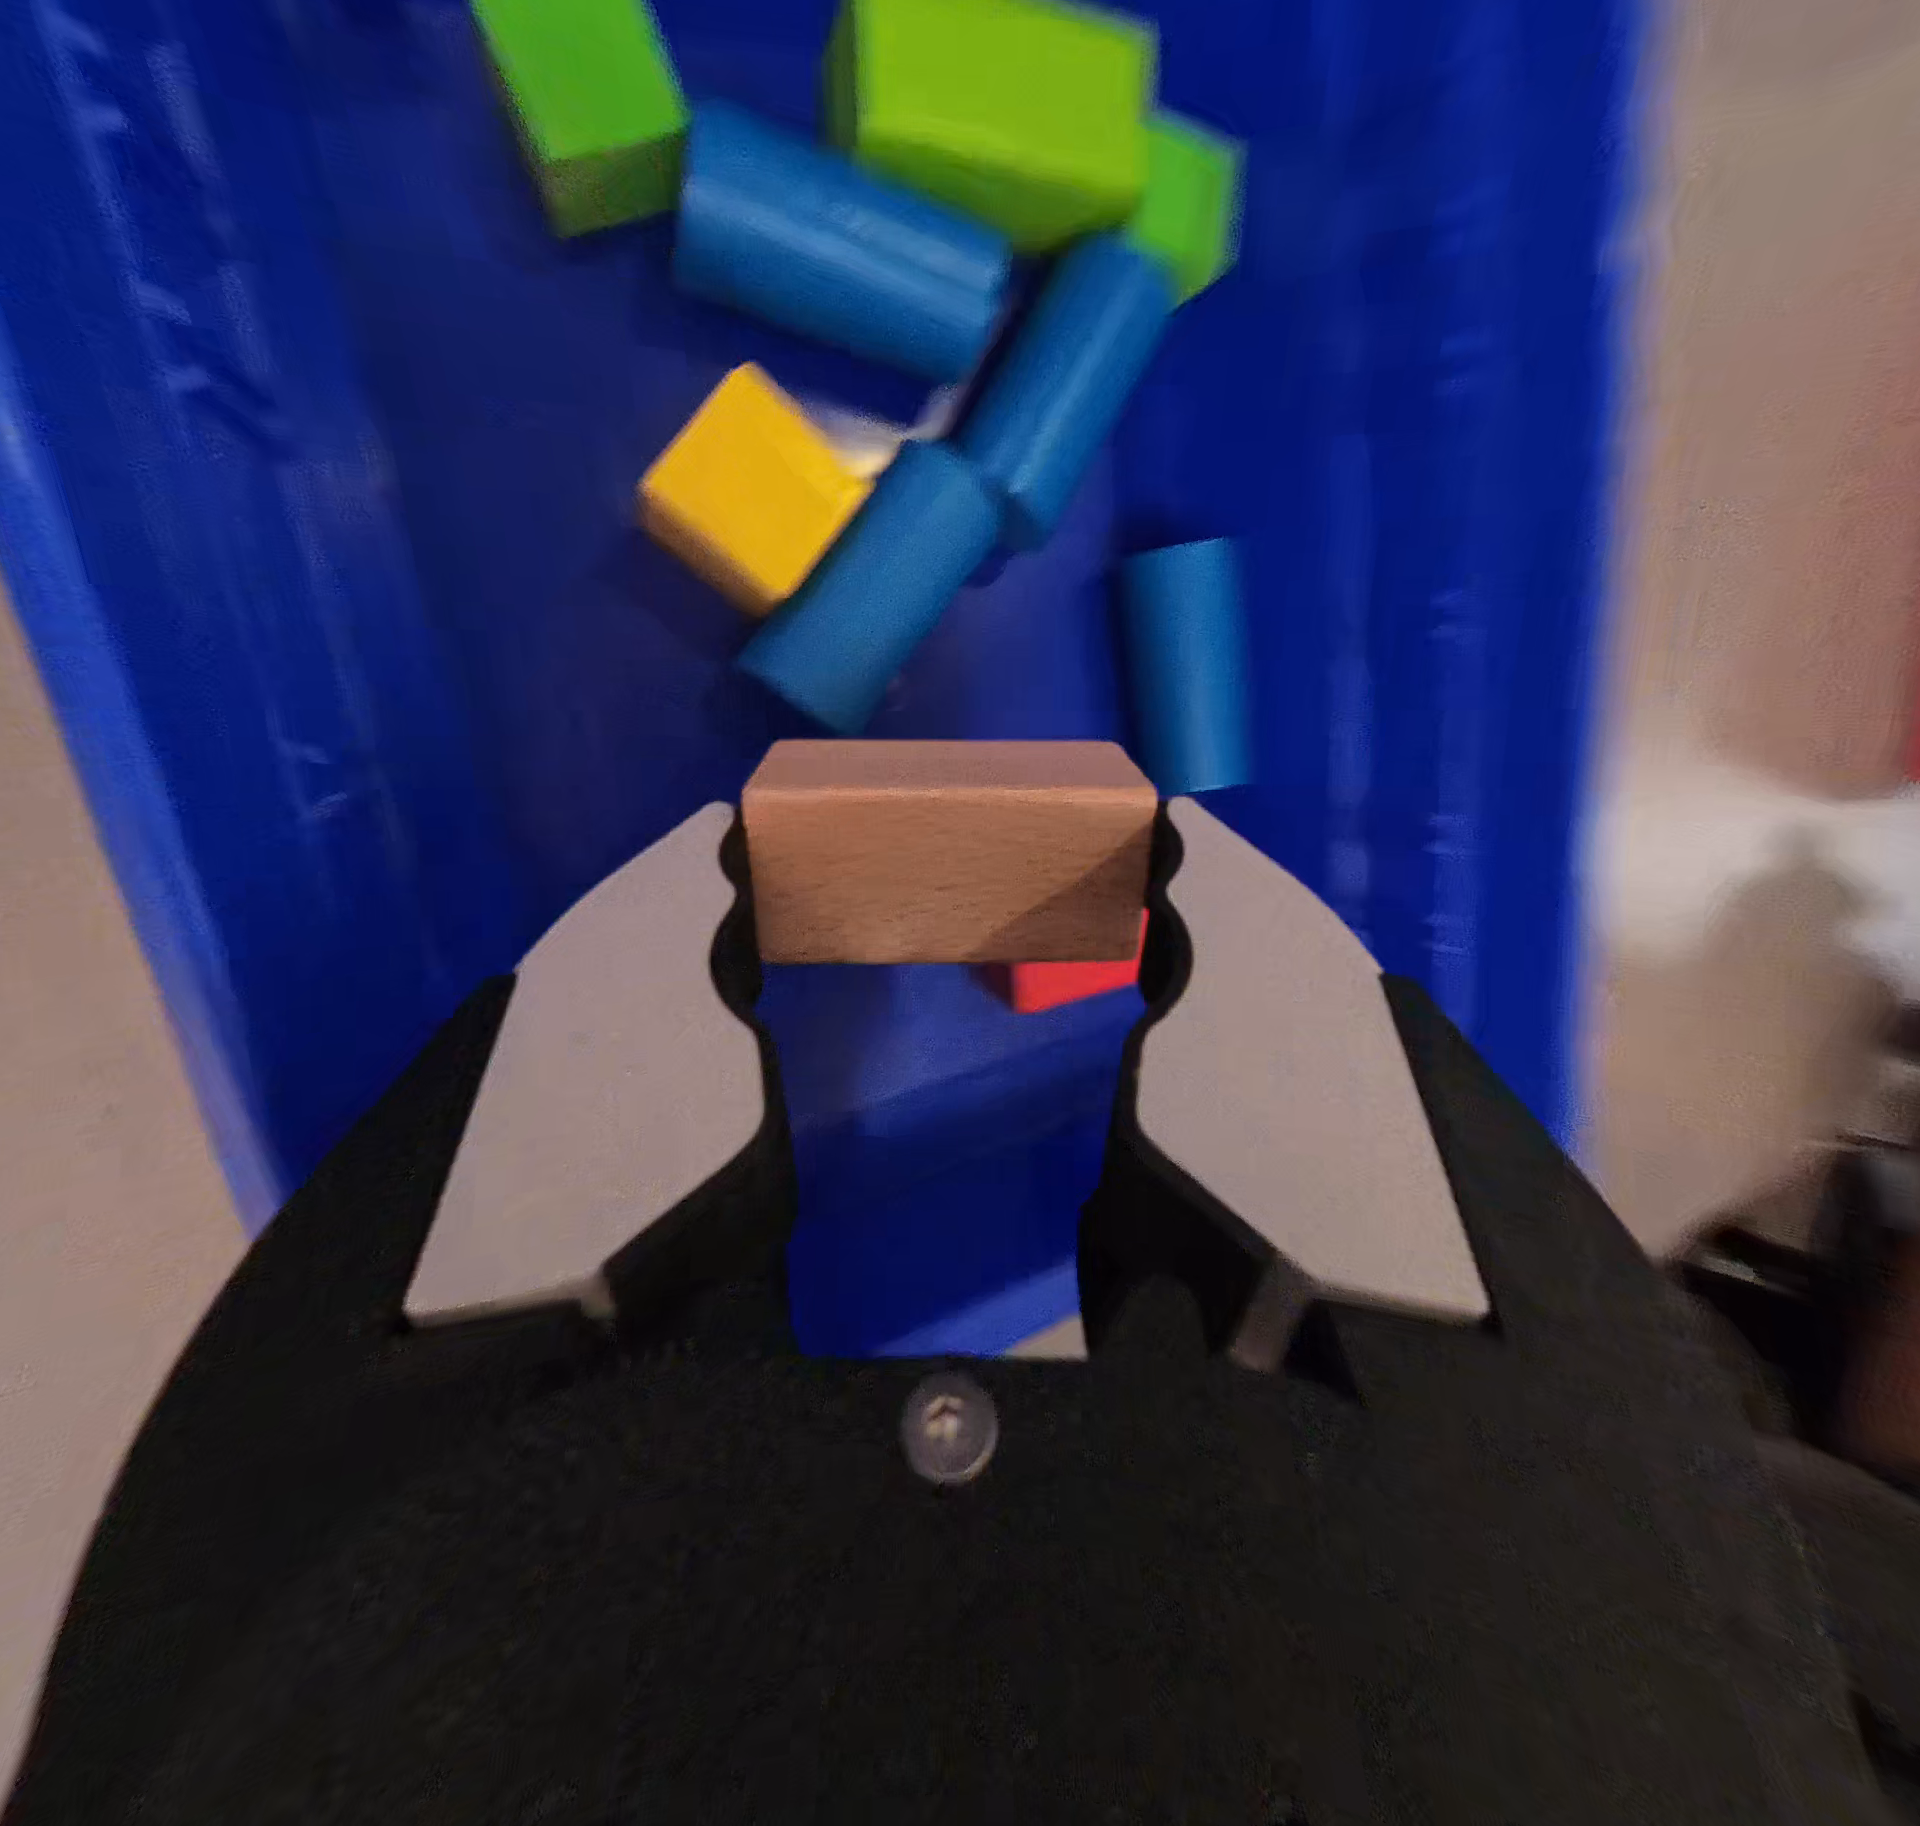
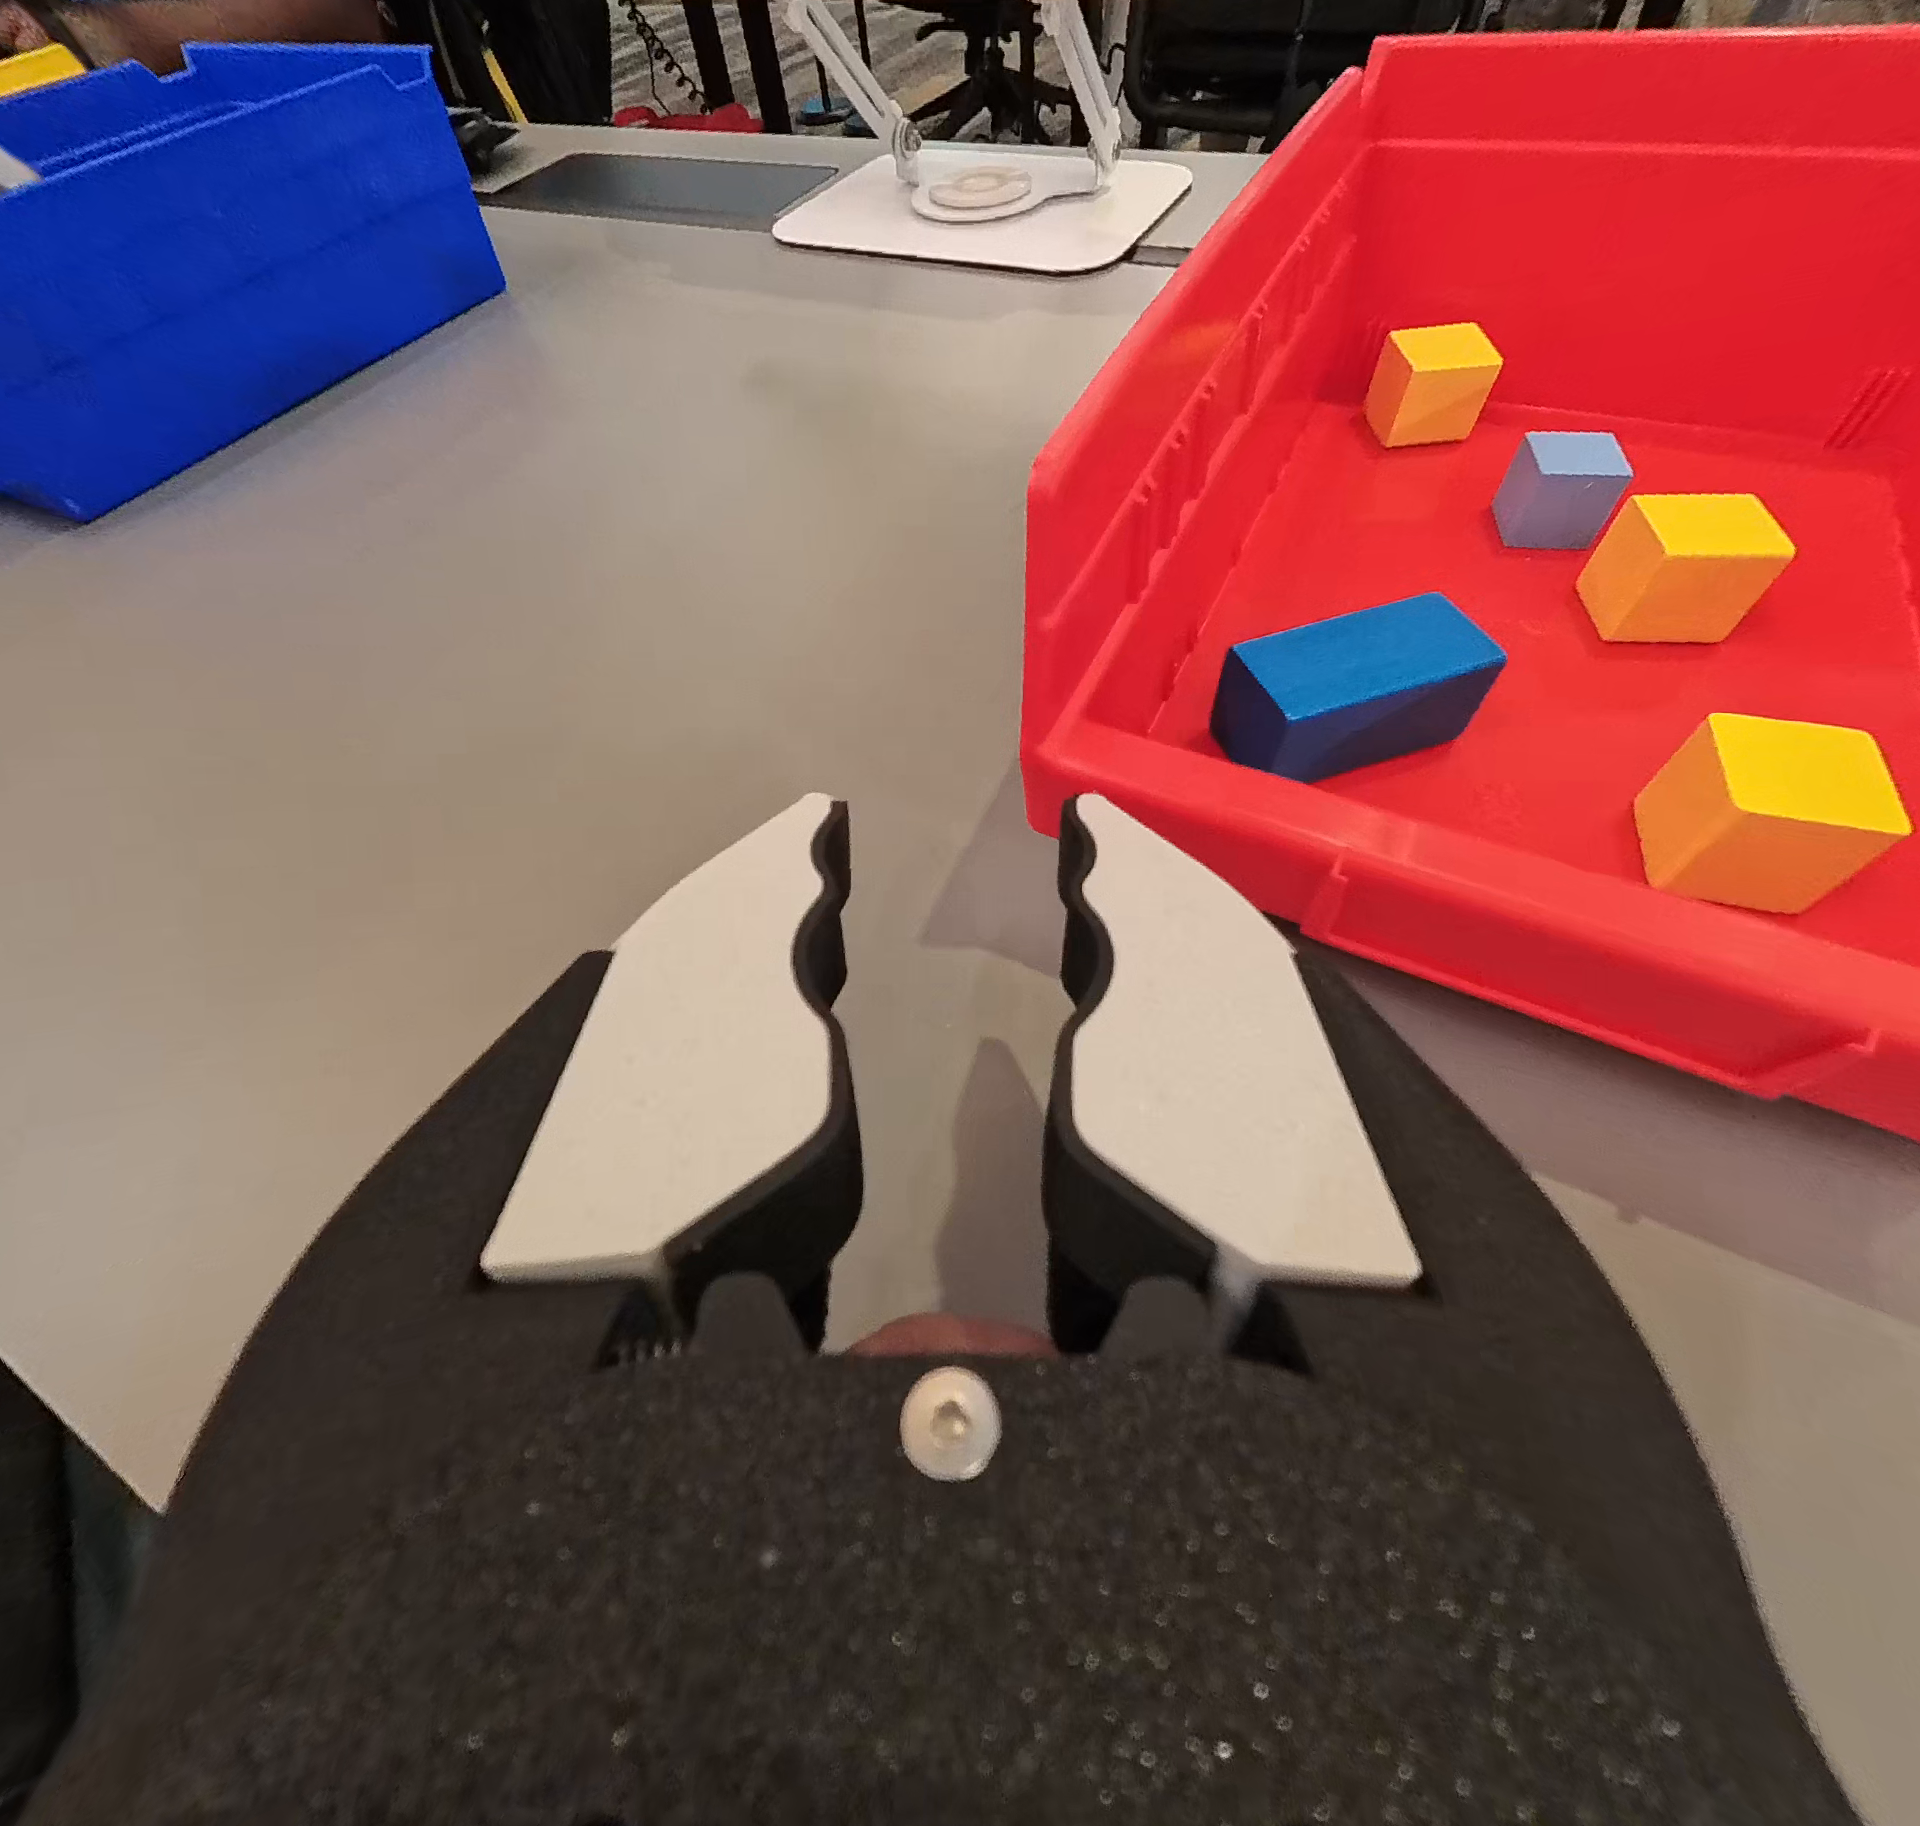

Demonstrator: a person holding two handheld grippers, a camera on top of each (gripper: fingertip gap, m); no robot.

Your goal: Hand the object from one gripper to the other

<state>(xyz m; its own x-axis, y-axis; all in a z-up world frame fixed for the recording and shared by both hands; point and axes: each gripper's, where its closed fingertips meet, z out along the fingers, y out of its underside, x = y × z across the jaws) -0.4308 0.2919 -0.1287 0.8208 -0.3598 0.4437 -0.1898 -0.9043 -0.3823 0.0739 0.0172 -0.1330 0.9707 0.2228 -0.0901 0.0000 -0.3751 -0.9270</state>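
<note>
— What does my left camera give you that the right one doesn't?

— The catch itself. My left gripper (image 1: pixel 948 857) is pinching a plain brown wooden block (image 1: pixel 948 867) crosswise at its fingertips, held above the inside of the blue plastic bin (image 1: pixel 312 529). Below it lie green wooden blocks (image 1: pixel 997 93), blue wooden cylinders (image 1: pixel 836 238), a yellow wooden cube (image 1: pixel 743 488) and a red block (image 1: pixel 1070 981) half hidden behind the brown one. That view is blurred.

— And the right side?

— My right gripper (image 2: pixel 954 820) hangs over the grey tabletop (image 2: pixel 520 685), fingers spread with nothing between them. Beside it sits a red plastic bin (image 2: pixel 1143 529) holding a long blue wooden block (image 2: pixel 1356 685), three yellow cubes (image 2: pixel 1766 810) and a pale blue cube (image 2: pixel 1558 488). The blue bin shows far left, a white stand (image 2: pixel 987 207) beyond.

— Any writing?

— None I can read.
</note>
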